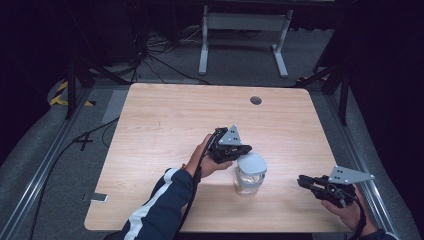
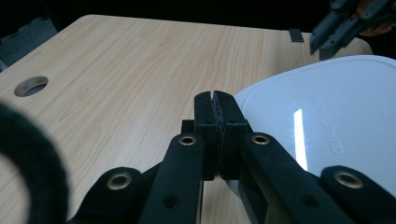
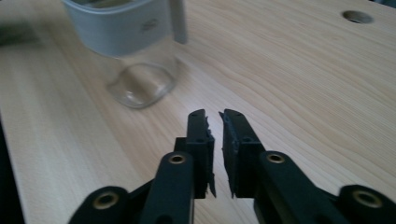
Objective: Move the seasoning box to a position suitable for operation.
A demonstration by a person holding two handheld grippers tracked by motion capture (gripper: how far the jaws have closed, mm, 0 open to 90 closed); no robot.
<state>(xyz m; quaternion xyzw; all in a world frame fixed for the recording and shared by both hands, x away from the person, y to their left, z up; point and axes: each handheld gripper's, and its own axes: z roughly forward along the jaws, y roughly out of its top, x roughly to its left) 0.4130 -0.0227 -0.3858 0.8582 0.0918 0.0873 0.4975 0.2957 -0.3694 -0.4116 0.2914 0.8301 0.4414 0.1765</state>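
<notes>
A clear glass jar [image 1: 248, 181] with a white lid [image 1: 251, 163] stands upright on the wooden table [image 1: 165, 115], near the front middle. My left gripper [image 1: 246, 149] is shut with nothing between its jaws. Its tips [image 2: 215, 95] sit at the left edge of the lid [image 2: 336, 116]; I cannot tell whether they touch it. My right gripper [image 1: 301, 180] hovers to the right of the jar, apart from it and pointing toward it. Its jaws [image 3: 214, 114] are nearly together with only a thin slit and nothing between them. The jar [image 3: 135, 56] stands ahead of them.
A round cable hole [image 1: 255, 100] sits at the table's far side. The right gripper's tips [image 2: 329, 42] show beyond the lid in the left gripper view. A white metal stand [image 1: 245, 30] and cables lie on the floor behind. A small silver object [image 1: 95, 197] lies by the front left corner.
</notes>
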